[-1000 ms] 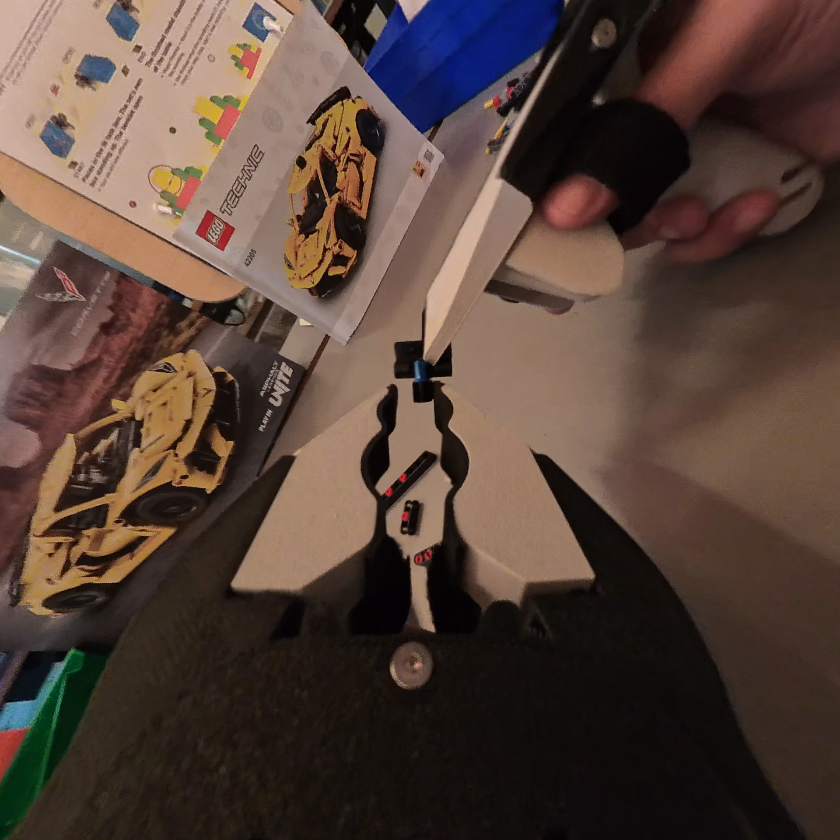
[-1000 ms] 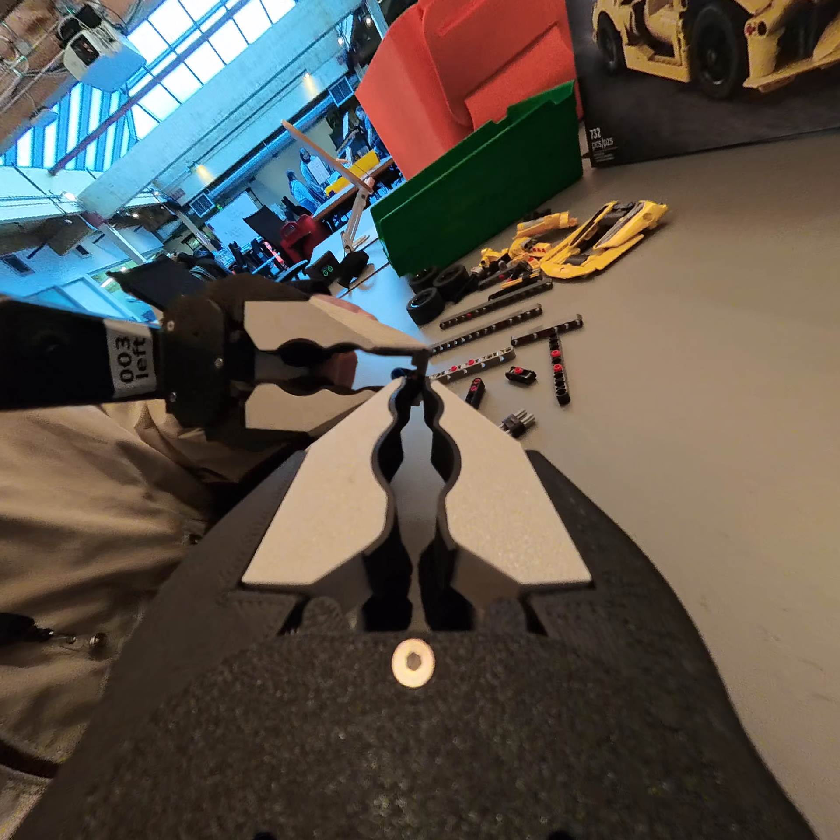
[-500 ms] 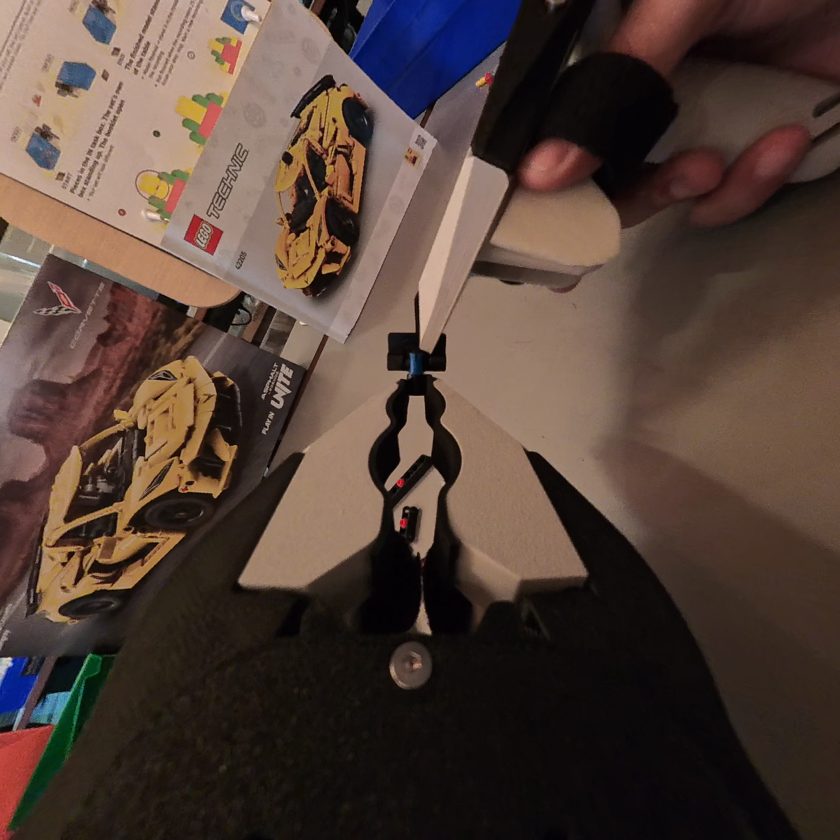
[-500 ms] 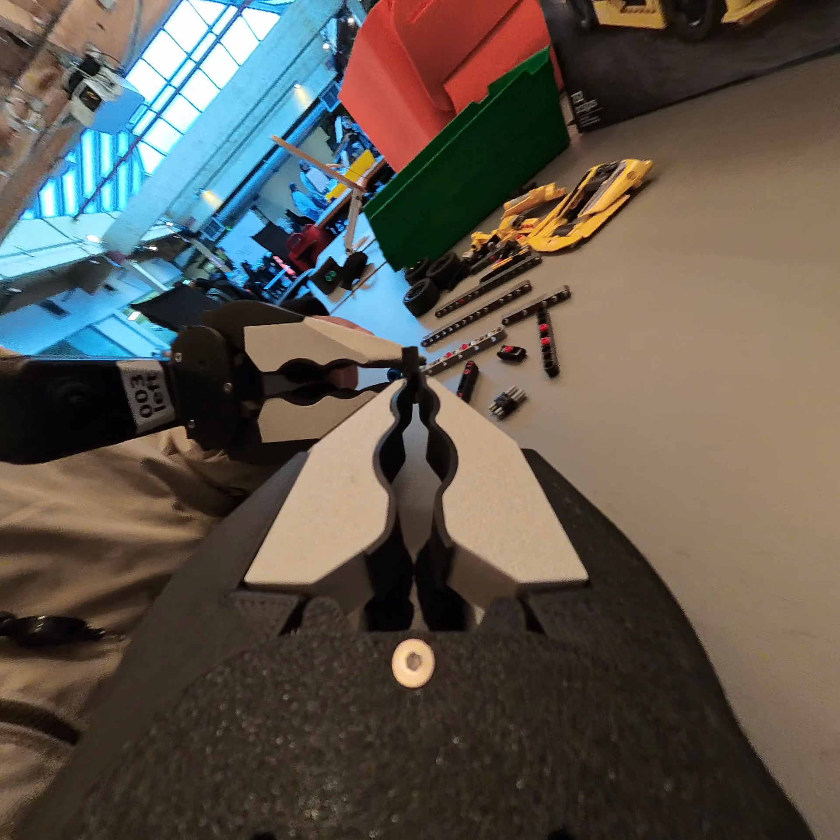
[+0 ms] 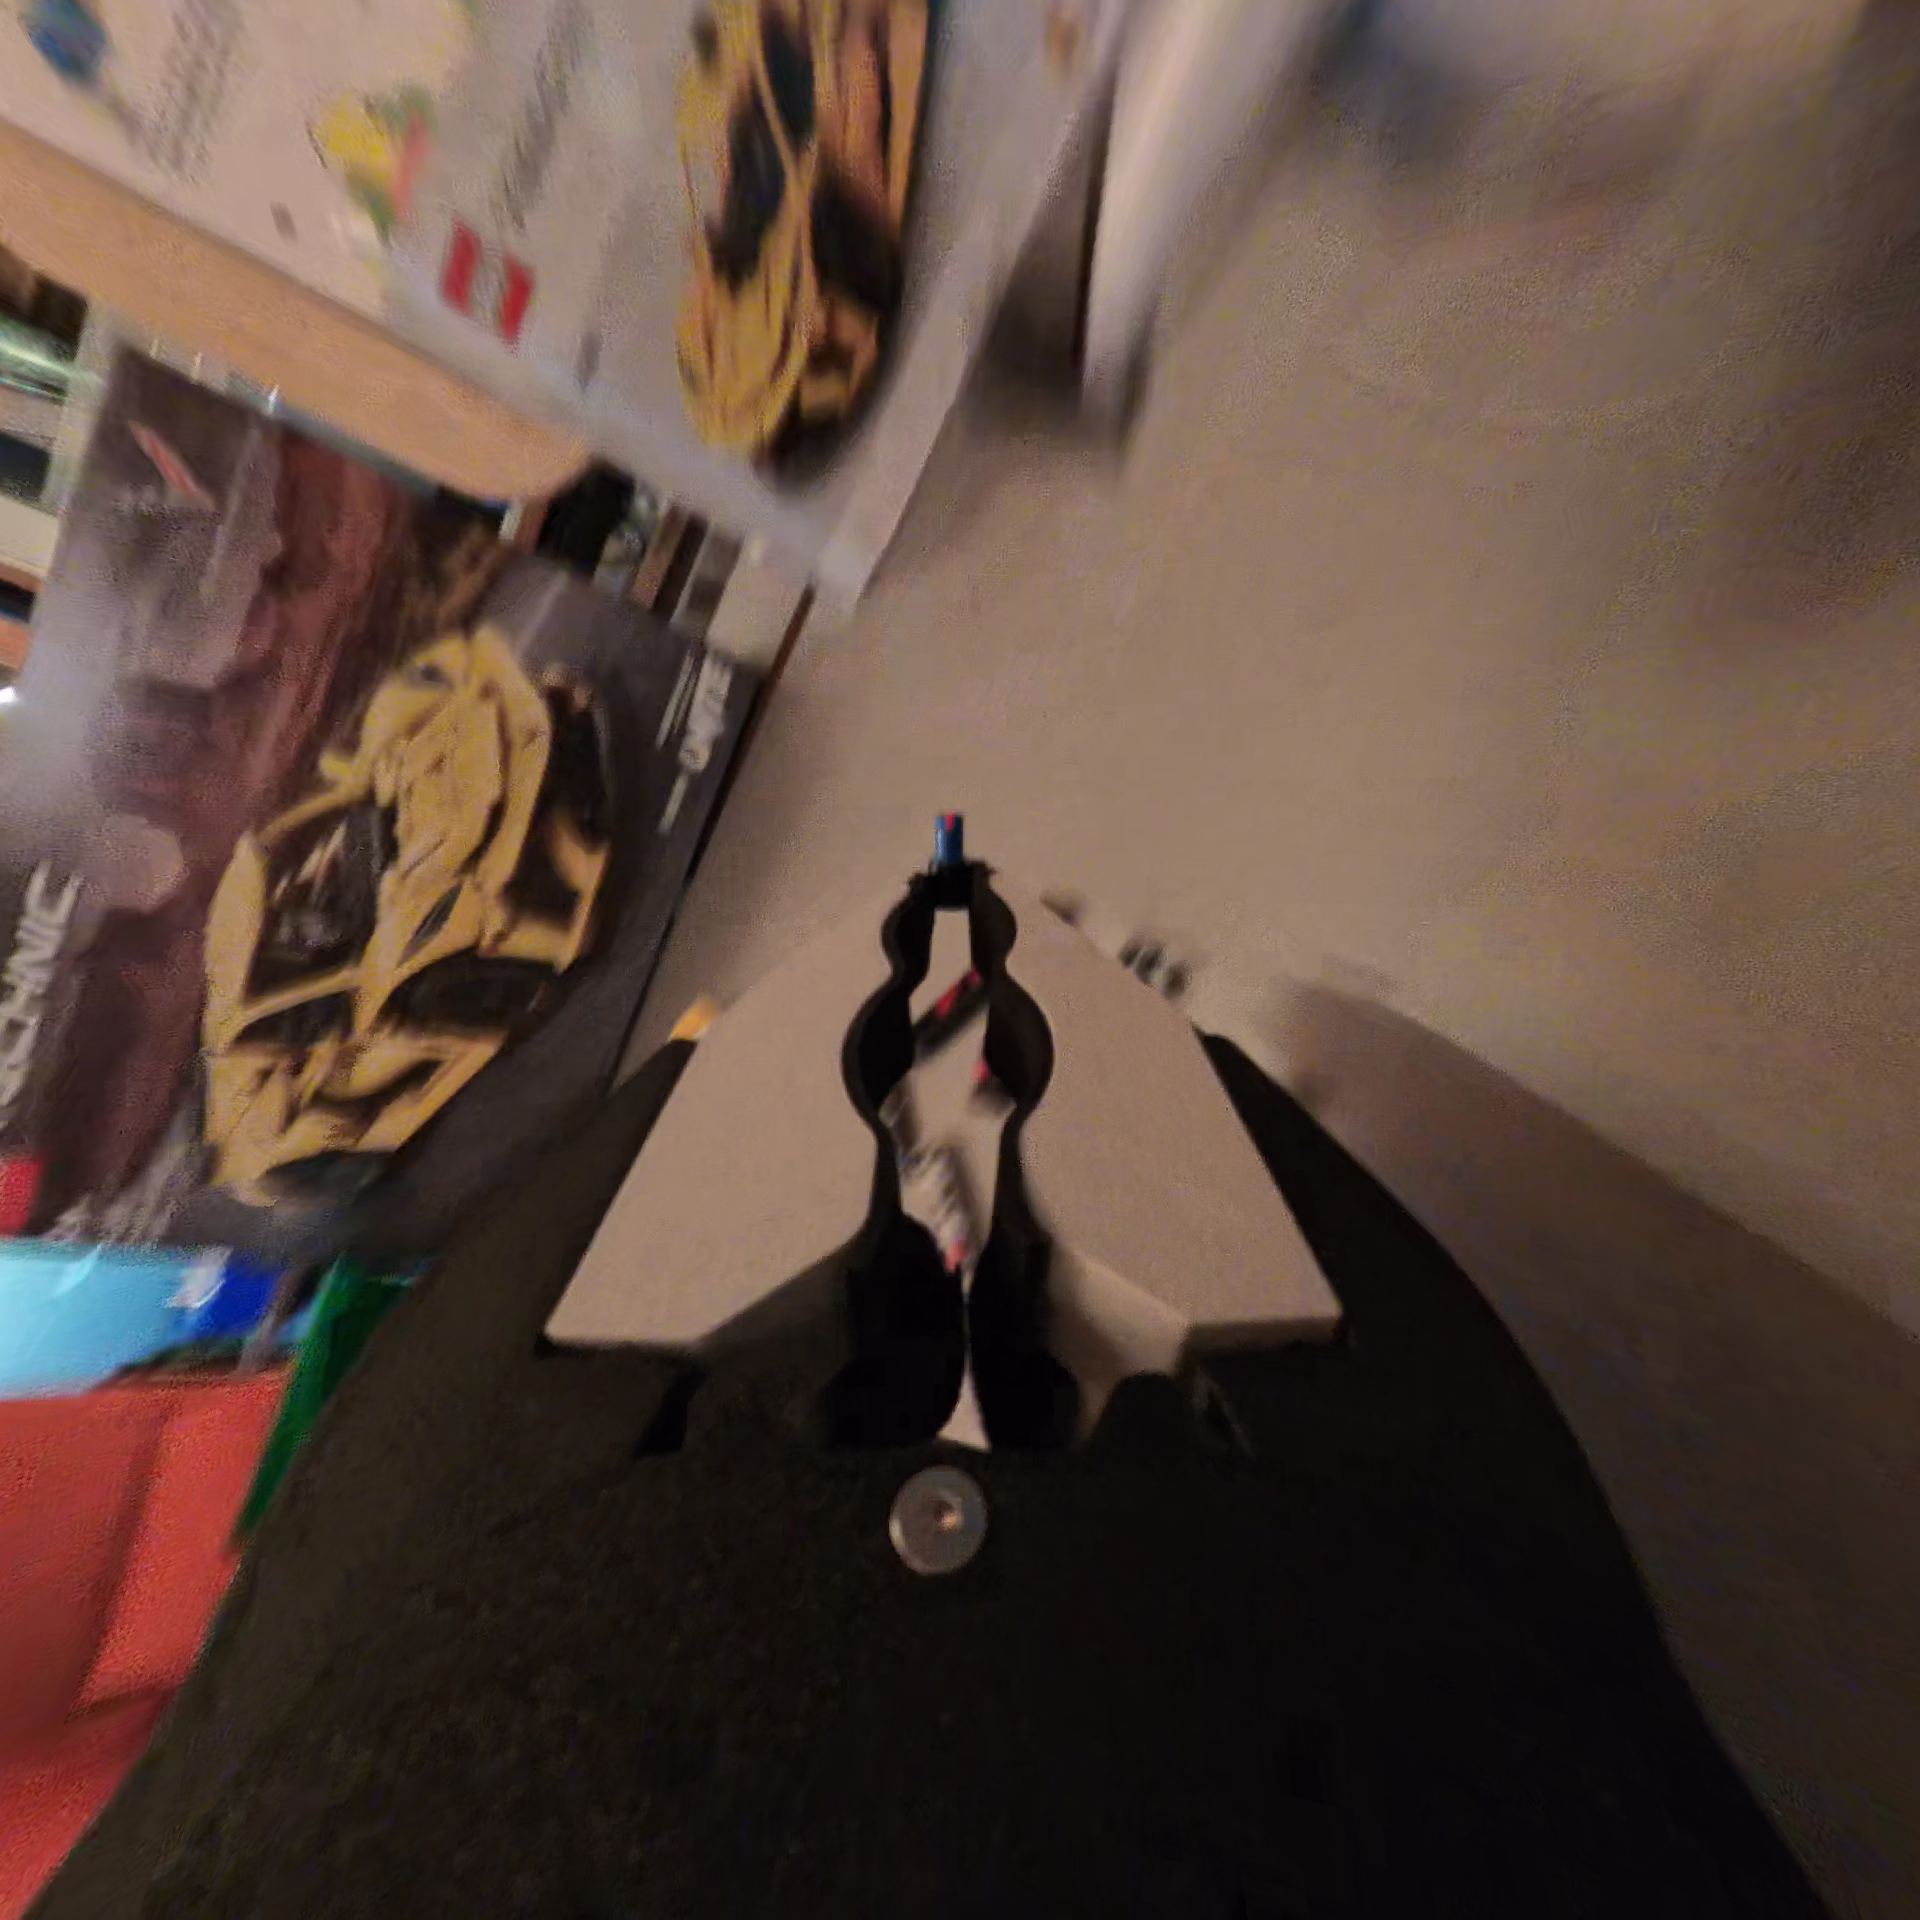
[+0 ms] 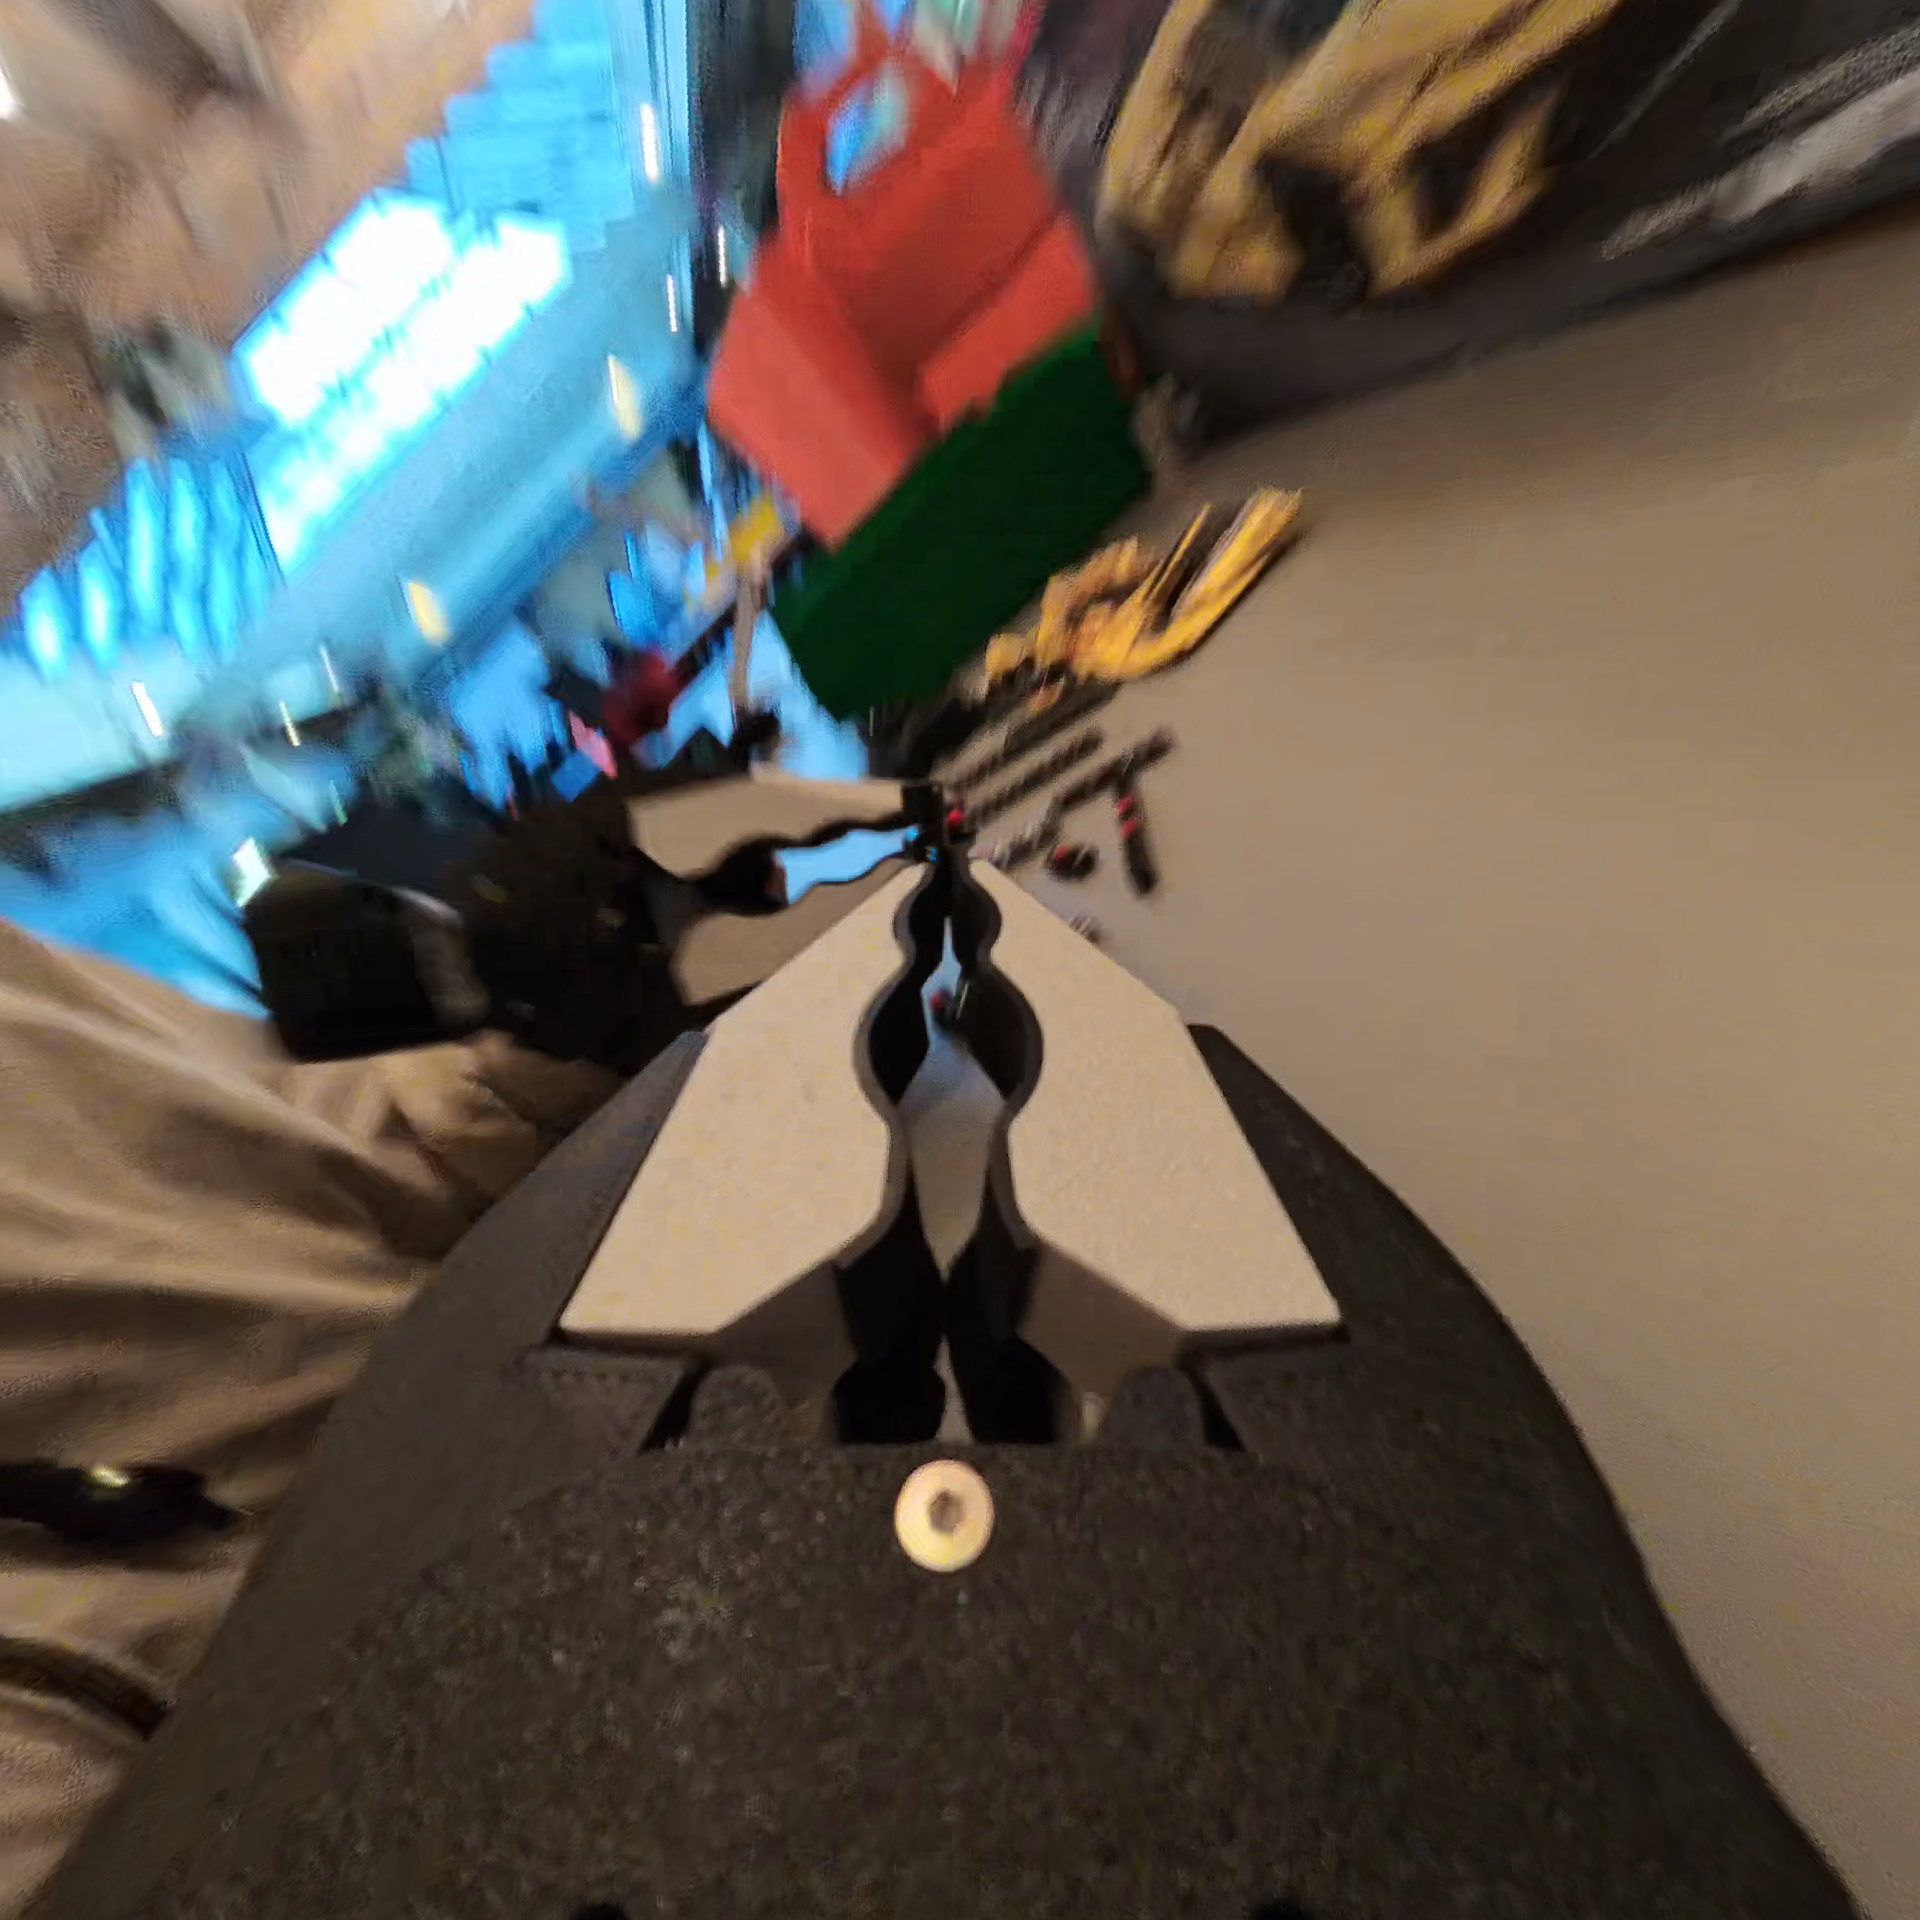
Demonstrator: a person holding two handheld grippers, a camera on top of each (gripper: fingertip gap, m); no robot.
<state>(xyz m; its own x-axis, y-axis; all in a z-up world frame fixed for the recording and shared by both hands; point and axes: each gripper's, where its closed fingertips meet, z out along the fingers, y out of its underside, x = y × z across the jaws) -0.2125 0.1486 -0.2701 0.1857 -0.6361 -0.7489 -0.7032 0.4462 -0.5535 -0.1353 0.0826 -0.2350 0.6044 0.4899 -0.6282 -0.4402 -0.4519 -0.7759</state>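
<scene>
Grey table: bare top (image 6: 1558,831) under both my grippers; both views blurred.
Left gripper: (image 5: 948,883) fingers drawn nearly together, tips pinching a small black piece with a blue pin (image 5: 948,840) held above the table.
Right gripper: (image 6: 940,873) fingers all but closed; tips meet the same piece (image 6: 928,821) next to the other tool's tips. Whether mine actually grip it, I cannot tell.
Left gripper, right view: (image 6: 914,821) comes in from the left, tips at the piece.
Loose parts: black beams (image 6: 1049,758) lie on the table beyond the tips; yellow panels (image 6: 1153,613) farther off.
Bins: green bin (image 6: 966,561) behind the panels, red bin (image 6: 894,332) above it.
Box: dark box (image 5: 312,831) with yellow car picture stands at table's left edge.
Booklet: (image 5: 748,229) lies beyond the box.
</scene>
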